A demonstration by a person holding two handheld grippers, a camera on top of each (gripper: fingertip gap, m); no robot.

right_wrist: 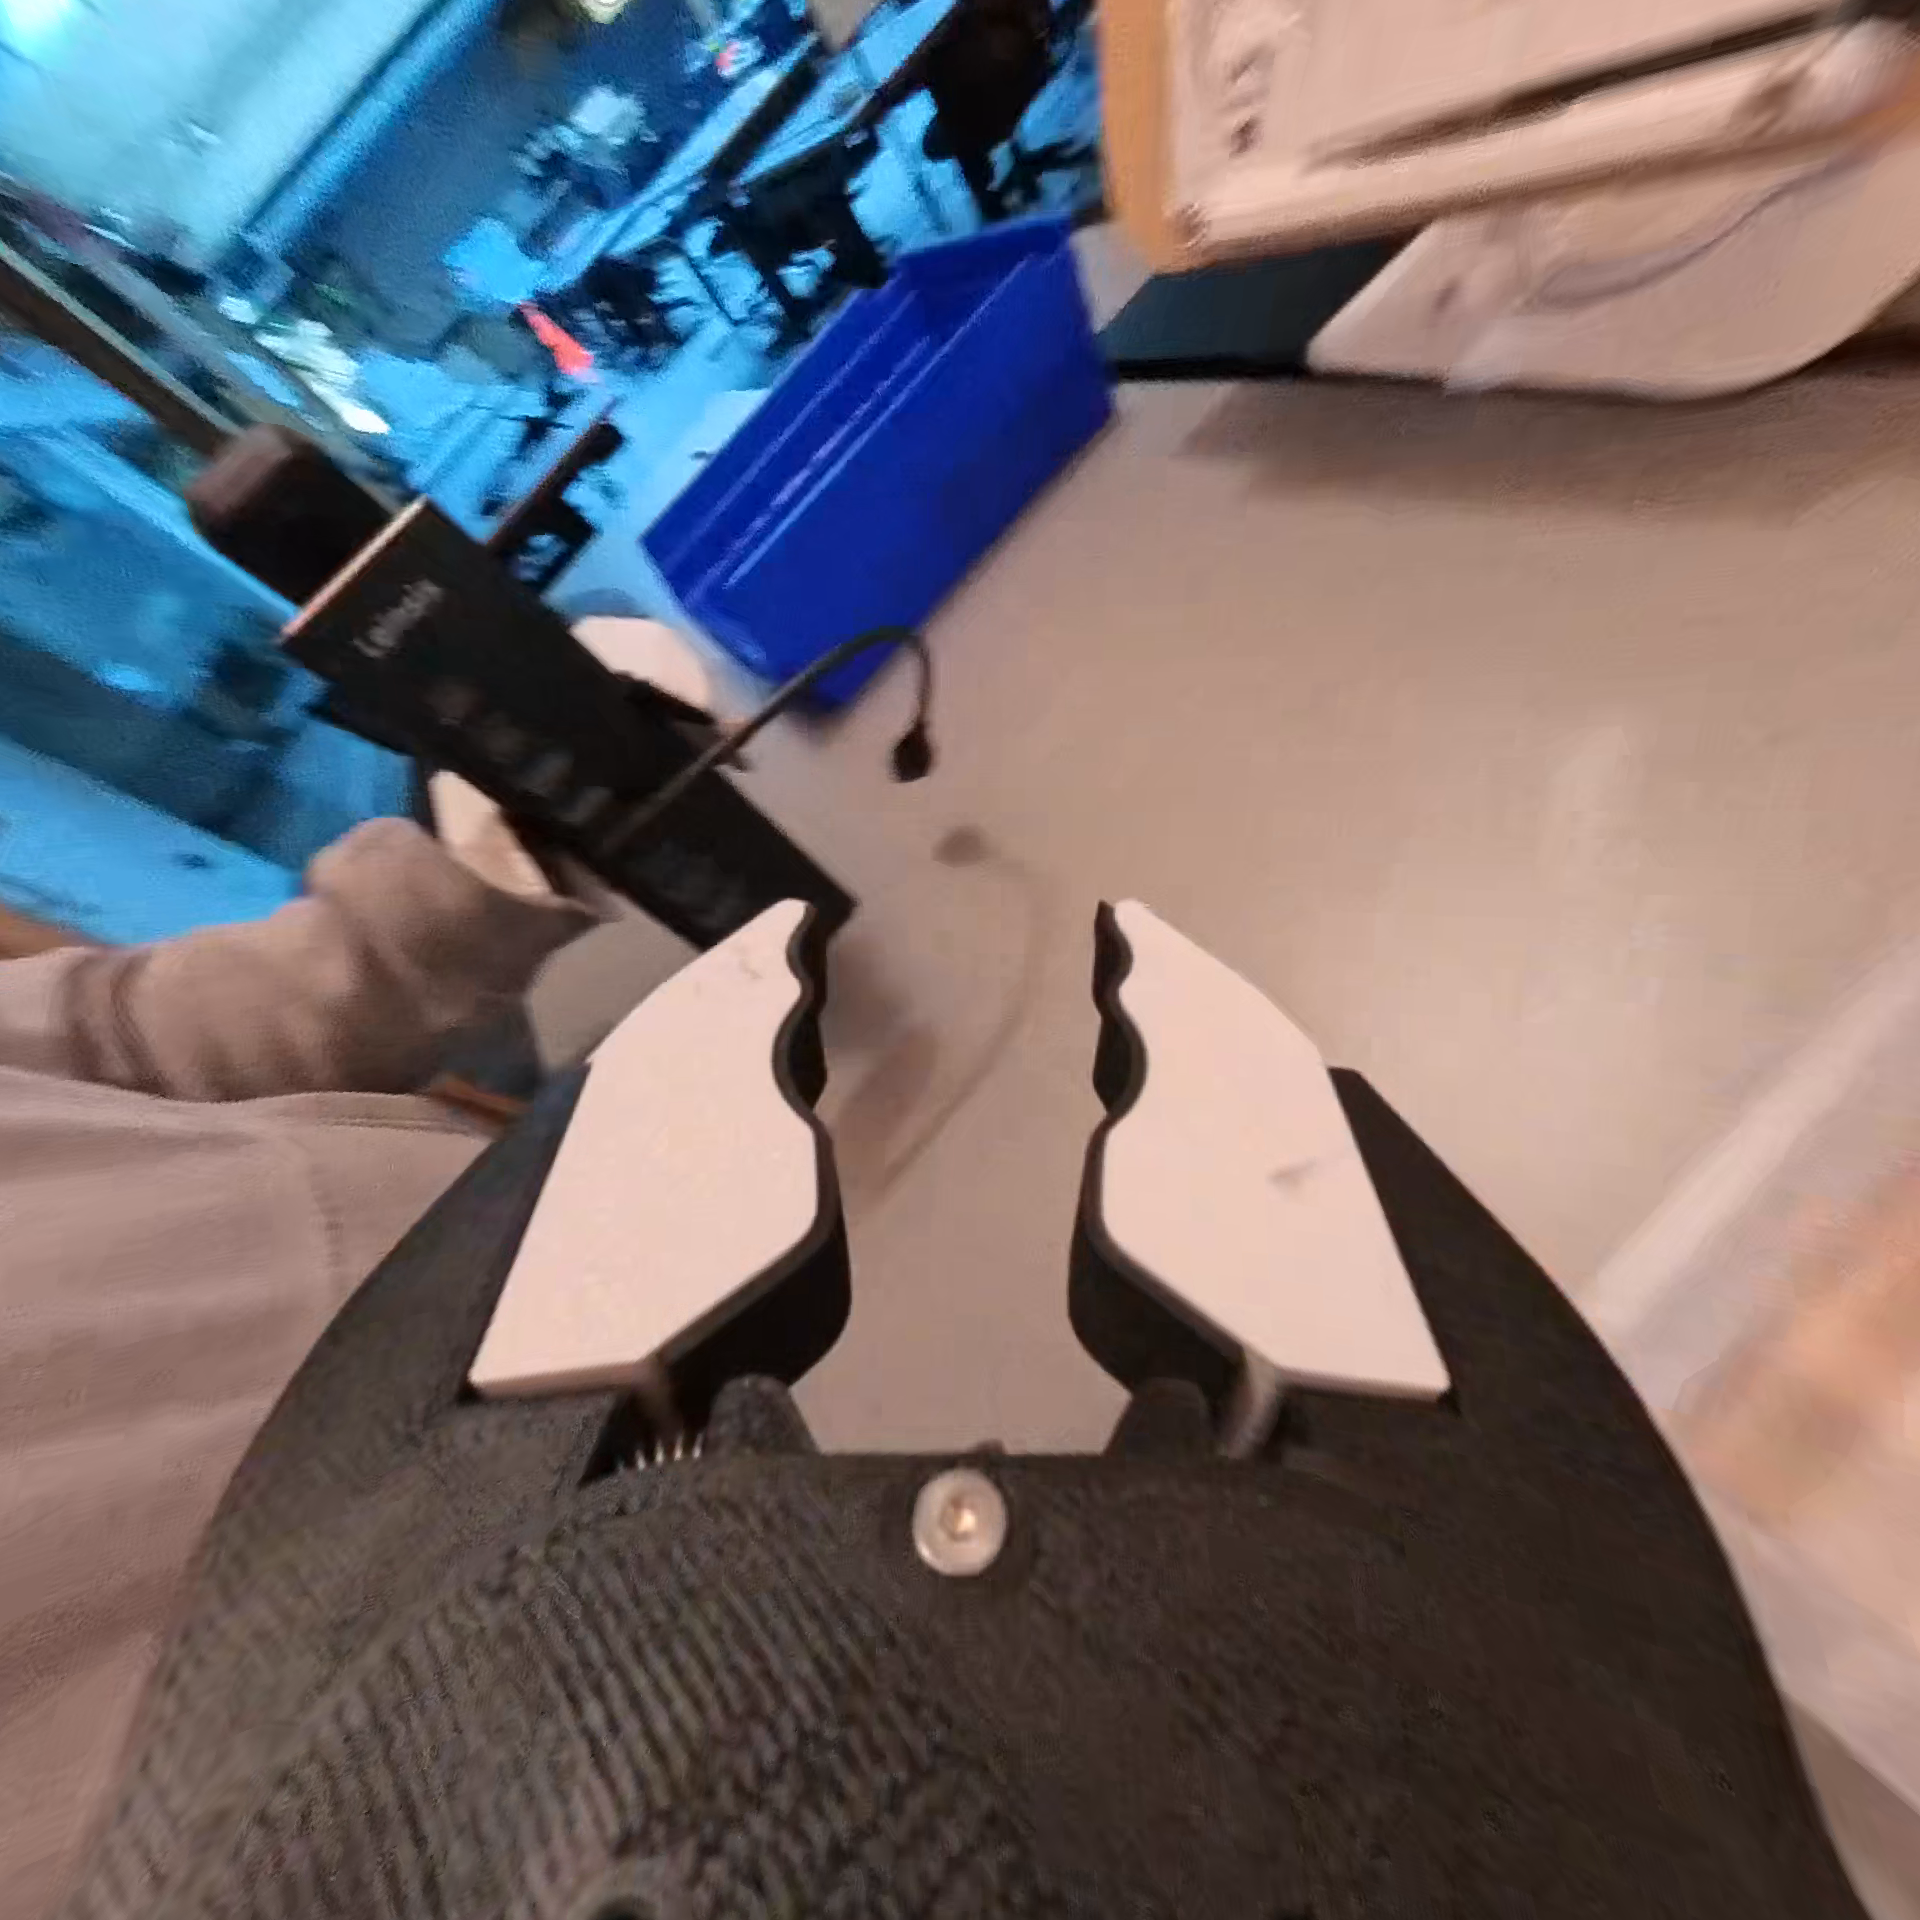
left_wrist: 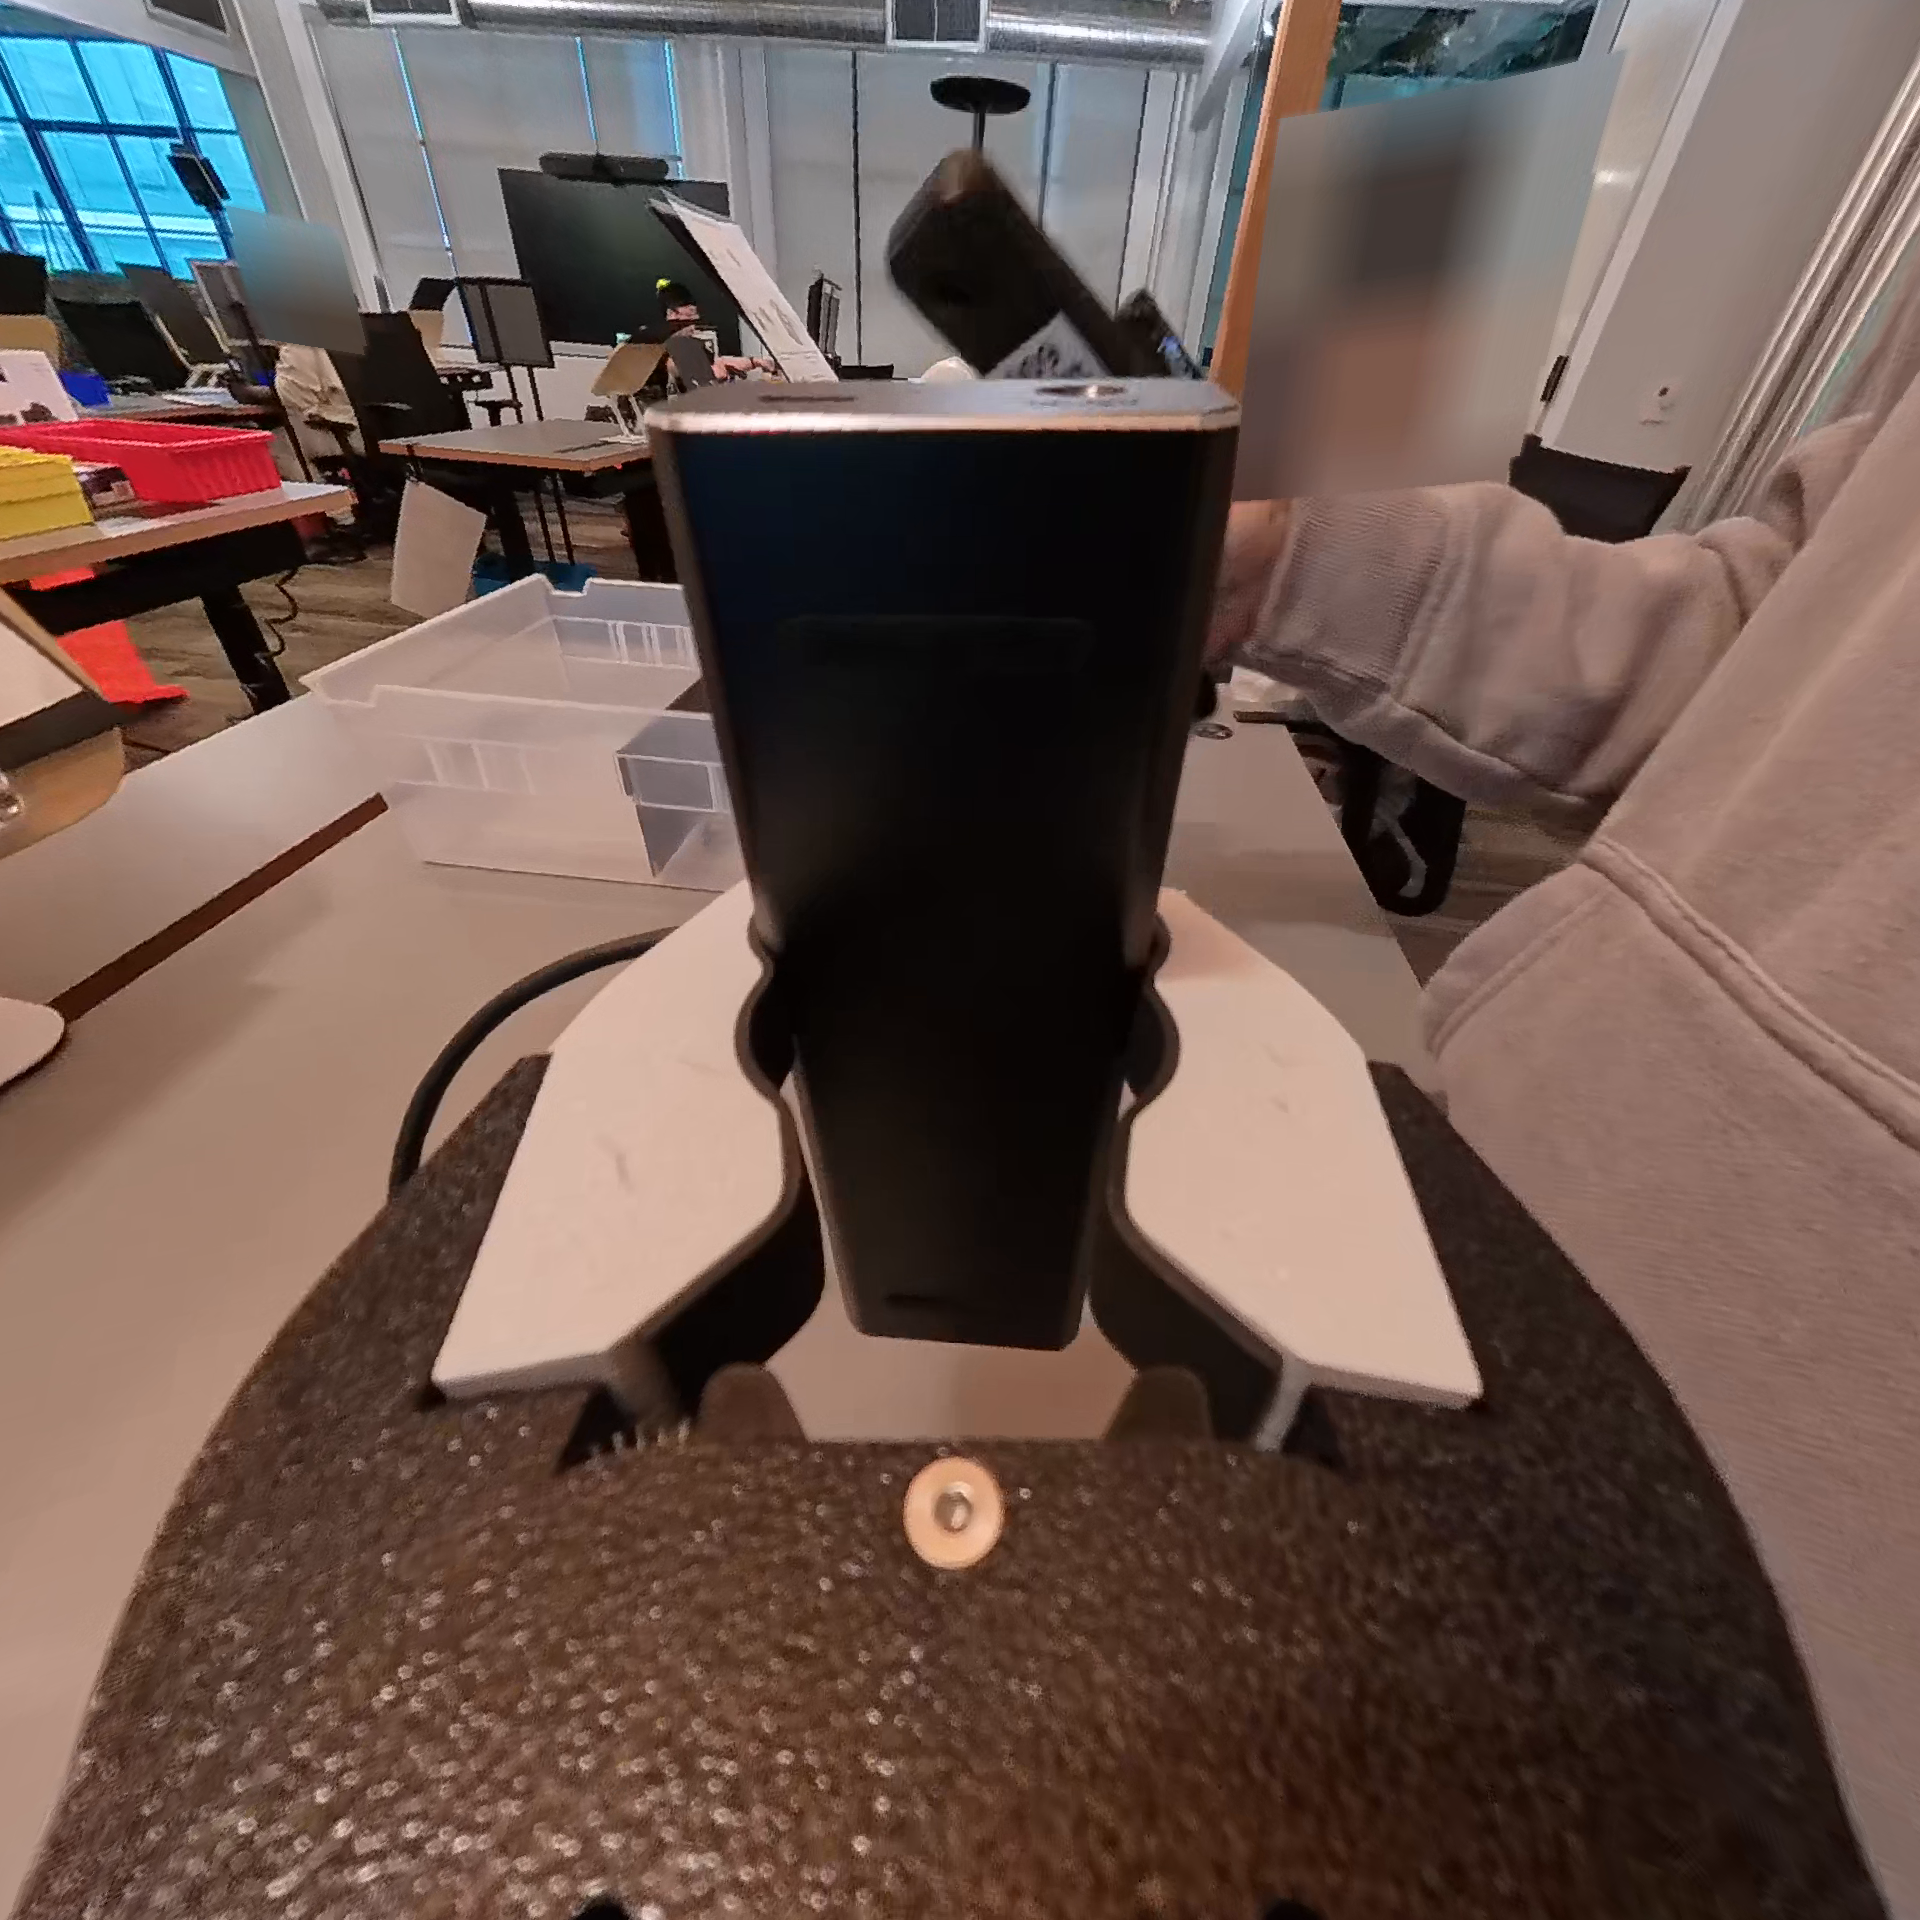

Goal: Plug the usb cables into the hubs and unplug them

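Note:
My left gripper [left_wrist: 951, 935] is shut on a black USB hub [left_wrist: 935, 831] and holds it upright above the table, with the hub's silver-edged top end away from me. A thick black cable [left_wrist: 468, 1039] curves out to the left of the fingers. In the right wrist view the same hub [right_wrist: 540, 727] is tilted at the left, clamped between white fingers [right_wrist: 639, 649]. A thin black cable [right_wrist: 790, 686] arcs from the hub and ends in a free small plug [right_wrist: 911, 758]. My right gripper [right_wrist: 956, 920] is open and empty over the table, to the right of the hub.
A clear plastic bin [left_wrist: 520, 727] stands on the grey table [left_wrist: 208, 1039] behind the hub. A blue bin [right_wrist: 883, 457] sits at the table's far edge. A person's beige sleeve [left_wrist: 1455, 644] reaches in from the right. A blurred black handle [left_wrist: 997, 281] shows above the hub.

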